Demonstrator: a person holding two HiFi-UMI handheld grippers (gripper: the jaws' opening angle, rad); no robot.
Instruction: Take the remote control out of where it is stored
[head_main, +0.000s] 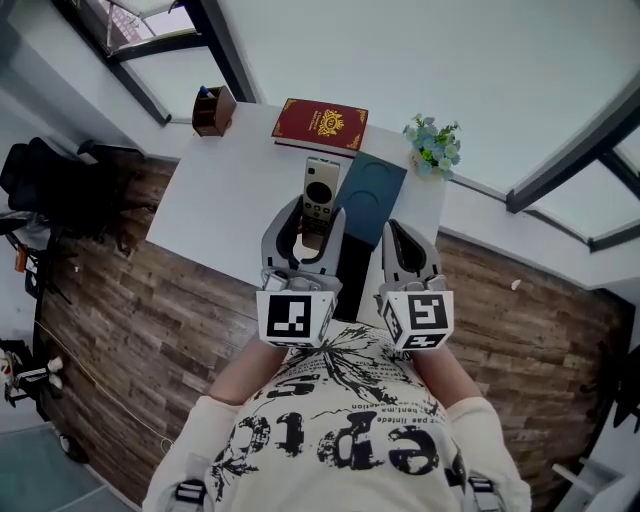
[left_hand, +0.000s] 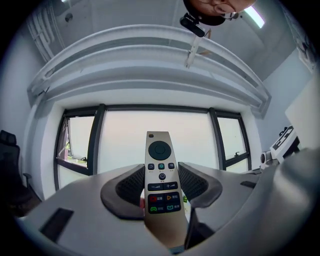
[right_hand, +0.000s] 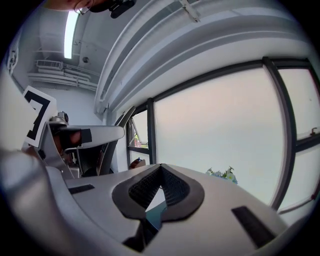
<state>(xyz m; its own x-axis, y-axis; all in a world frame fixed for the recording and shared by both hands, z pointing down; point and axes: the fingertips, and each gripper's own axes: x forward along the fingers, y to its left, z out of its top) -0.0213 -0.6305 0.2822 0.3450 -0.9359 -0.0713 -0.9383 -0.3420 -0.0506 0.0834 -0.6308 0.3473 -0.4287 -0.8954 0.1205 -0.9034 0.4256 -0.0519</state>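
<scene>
Left claw (left_hand: 161, 176) clamped on remote control (left_hand: 160, 165), button end sticking out past jaws; right claw (right_hand: 160, 172) closed, empty

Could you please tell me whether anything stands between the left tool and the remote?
Nothing visible does. The left tool is shut on the remote, with a jaw pressed against each side of it. The right tool is shut and empty alongside.

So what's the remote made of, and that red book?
The remote looks like plastic or maybe brushed metal: matte, pale gold, with dark buttons. The red book seems to have a hard cover, perhaps leather-look, with gold stamping in the middle.
</scene>
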